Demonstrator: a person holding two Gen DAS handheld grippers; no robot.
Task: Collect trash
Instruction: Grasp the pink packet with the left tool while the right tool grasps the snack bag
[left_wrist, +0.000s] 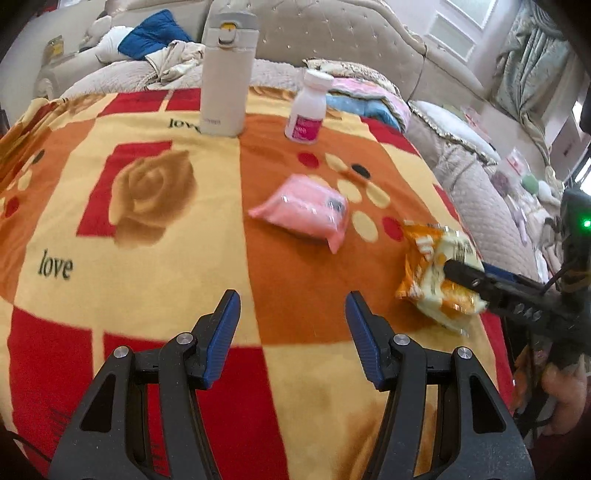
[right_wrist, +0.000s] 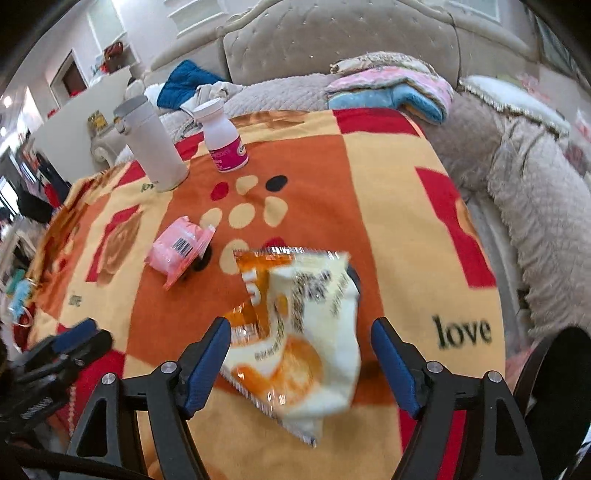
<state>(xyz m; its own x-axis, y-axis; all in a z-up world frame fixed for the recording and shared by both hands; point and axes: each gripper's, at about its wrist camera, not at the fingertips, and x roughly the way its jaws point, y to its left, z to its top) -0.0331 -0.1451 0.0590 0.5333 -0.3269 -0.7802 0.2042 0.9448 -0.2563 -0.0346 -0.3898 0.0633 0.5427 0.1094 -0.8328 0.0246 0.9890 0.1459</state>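
An orange and cream snack wrapper (right_wrist: 299, 343) lies on the patterned blanket (right_wrist: 399, 221), between the wide-open jaws of my right gripper (right_wrist: 300, 328); neither pad touches it. In the left wrist view the same wrapper (left_wrist: 436, 273) sits at the right with the right gripper's finger over it. A pink packet (left_wrist: 306, 210) lies mid-blanket, ahead of my left gripper (left_wrist: 291, 302), which is open and empty above the blanket. The pink packet also shows in the right wrist view (right_wrist: 181, 247).
A tall white flask (left_wrist: 227, 70) and a white pill bottle with a pink label (left_wrist: 308, 107) stand at the blanket's far edge. Folded bedding (right_wrist: 391, 88) and a tufted headboard (right_wrist: 332, 40) lie behind. The bed's edge drops off at the right (right_wrist: 524, 236).
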